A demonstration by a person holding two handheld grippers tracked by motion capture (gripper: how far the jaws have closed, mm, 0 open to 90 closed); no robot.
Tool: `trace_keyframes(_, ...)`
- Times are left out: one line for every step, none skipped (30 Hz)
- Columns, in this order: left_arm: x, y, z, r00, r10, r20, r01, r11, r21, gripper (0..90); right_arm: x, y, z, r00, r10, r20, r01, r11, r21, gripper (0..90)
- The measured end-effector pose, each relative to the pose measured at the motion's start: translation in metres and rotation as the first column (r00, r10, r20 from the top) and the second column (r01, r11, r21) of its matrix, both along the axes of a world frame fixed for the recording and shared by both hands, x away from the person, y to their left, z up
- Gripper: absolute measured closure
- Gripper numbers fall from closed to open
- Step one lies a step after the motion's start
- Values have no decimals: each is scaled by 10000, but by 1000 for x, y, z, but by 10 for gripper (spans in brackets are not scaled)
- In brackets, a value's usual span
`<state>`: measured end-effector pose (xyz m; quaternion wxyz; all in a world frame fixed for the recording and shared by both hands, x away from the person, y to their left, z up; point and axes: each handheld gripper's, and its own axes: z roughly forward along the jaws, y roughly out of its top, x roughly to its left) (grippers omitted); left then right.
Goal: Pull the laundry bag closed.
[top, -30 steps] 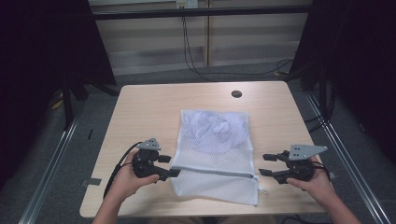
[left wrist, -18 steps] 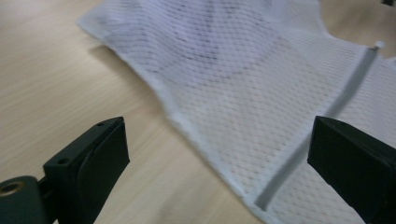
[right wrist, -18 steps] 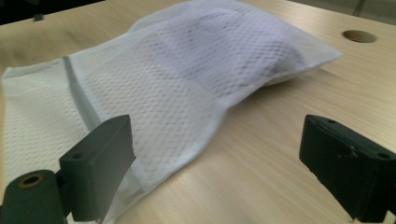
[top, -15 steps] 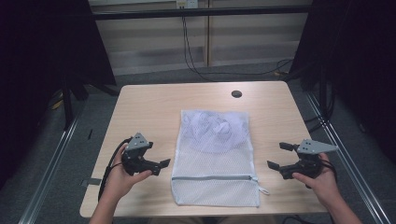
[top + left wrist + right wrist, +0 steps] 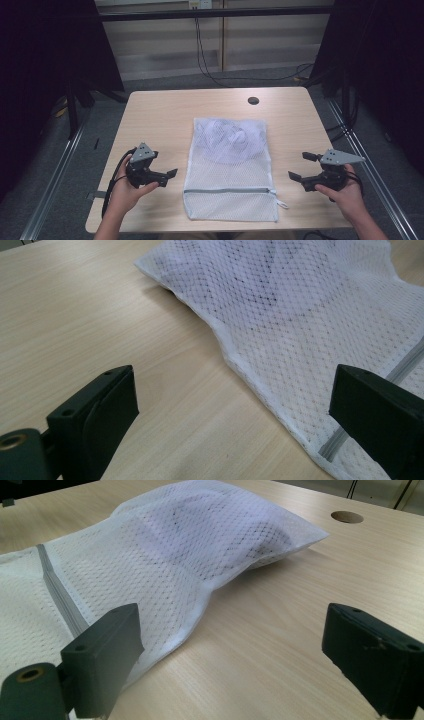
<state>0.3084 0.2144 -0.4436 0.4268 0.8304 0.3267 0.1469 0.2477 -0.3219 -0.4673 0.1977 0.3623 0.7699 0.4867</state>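
Note:
A white mesh laundry bag [image 5: 229, 172] lies flat in the middle of the table, with a grey zipper [image 5: 227, 190] across its near end. Something pale bulges inside its far half [image 5: 231, 139]. My left gripper [image 5: 168, 178] is open, a short way left of the bag with nothing between its jaws. In the left gripper view the bag's edge [image 5: 310, 325] lies just ahead of the left gripper [image 5: 235, 415]. My right gripper [image 5: 300, 166] is open to the right of the bag, apart from it. The right gripper view shows the bulging bag [image 5: 200, 545] ahead of the right gripper [image 5: 240, 655].
The light wooden table [image 5: 165, 125] has a round cable hole [image 5: 253, 100] at its far middle, also seen as a hole [image 5: 347, 516] in the right gripper view. Bare tabletop lies on both sides of the bag. Dark curtains and cables surround the table.
Both grippers have drawn outward from the bag's sides near the zipper, left to the left and right to the right. The bag lies still.

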Motion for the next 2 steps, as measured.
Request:
trace_keyframes(0, 0, 0, 10000, -42, -19, 42, 10000, 47, 49, 0, 0, 0, 10000, 21, -17, -21, 10000, 52, 88)
trace_keyframes(0, 0, -1, 10000, -3, -13, 3, 10000, 36, 49, 0, 0, 0, 10000, 0, 2, 0, 10000, 35, 88)
